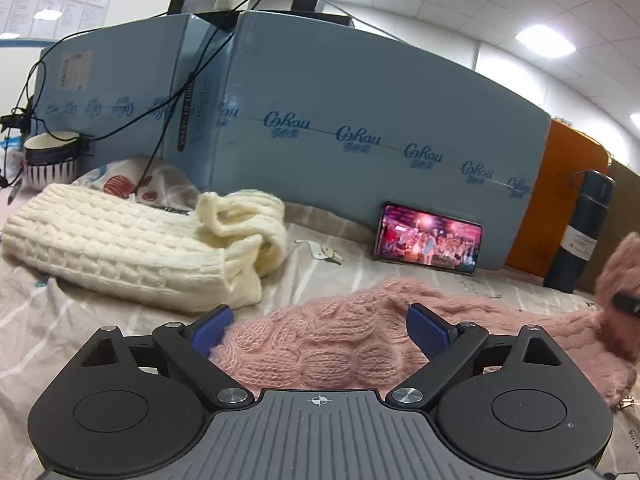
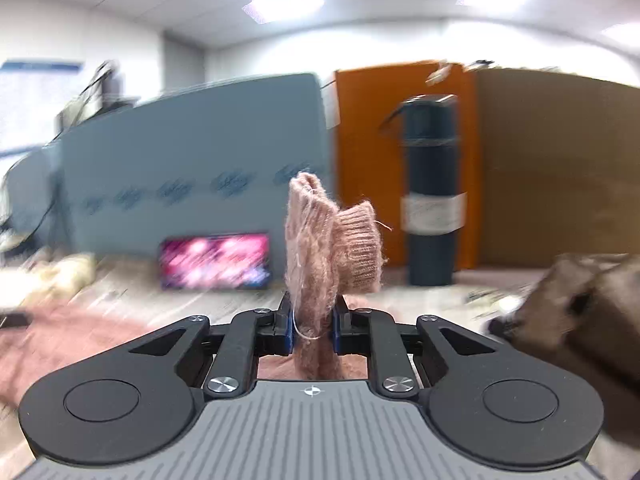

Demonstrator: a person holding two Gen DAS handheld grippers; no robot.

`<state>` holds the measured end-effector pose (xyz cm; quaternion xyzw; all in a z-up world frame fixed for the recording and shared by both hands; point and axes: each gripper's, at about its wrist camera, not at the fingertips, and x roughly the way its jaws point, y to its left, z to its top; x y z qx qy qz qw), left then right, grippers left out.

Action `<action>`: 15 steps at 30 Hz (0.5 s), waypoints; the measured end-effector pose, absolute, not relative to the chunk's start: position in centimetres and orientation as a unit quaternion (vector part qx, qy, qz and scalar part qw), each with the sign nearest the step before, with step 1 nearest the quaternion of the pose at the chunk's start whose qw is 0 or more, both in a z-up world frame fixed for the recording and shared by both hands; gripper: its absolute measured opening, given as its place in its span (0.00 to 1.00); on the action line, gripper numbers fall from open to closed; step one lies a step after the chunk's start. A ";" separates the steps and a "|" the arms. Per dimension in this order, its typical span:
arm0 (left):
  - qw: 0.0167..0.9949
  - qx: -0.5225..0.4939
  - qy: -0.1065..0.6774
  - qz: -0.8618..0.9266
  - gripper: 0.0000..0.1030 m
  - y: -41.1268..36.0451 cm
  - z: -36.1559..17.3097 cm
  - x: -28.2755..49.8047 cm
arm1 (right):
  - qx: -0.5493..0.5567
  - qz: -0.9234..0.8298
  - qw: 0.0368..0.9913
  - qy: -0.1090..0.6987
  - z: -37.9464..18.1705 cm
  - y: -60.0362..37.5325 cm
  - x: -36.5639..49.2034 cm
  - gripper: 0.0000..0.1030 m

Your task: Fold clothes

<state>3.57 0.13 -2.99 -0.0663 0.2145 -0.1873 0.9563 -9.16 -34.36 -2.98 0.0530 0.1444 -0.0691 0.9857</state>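
A pink knitted sweater (image 1: 320, 340) lies spread on the striped sheet. My left gripper (image 1: 316, 326) stands open just above it, blue pads wide apart with knit between them but not pressed. My right gripper (image 2: 313, 322) is shut on a ribbed cuff of the pink sweater (image 2: 324, 240), which sticks up between the blue pads. In the left wrist view that lifted pink end (image 1: 620, 268) shows at the far right, with a dark gripper tip beside it. A folded cream knitted sweater (image 1: 132, 248) lies at the left.
A blue cardboard box (image 1: 340, 112) walls off the back, with a lit phone (image 1: 428, 244) leaning on it. A dark flask (image 1: 580, 232) stands at the right before an orange panel. A bowl (image 1: 50, 158) and cables sit at the far left. A brown garment (image 2: 580, 308) lies right.
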 end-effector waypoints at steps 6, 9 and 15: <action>0.955 -0.071 0.214 -0.190 0.93 0.1 -3.0 3.6 | 0.040 -0.003 0.982 0.187 -3.7 -30.6 -9.0 0.46; 0.955 -0.076 0.212 -0.192 0.93 0.2 -3.0 3.6 | 0.048 0.030 0.980 0.193 -3.8 -29.4 -8.0 0.62; 0.954 -0.083 0.209 -0.196 0.93 0.4 -2.9 3.5 | 0.110 0.105 0.968 0.200 -3.5 -28.8 -8.3 0.74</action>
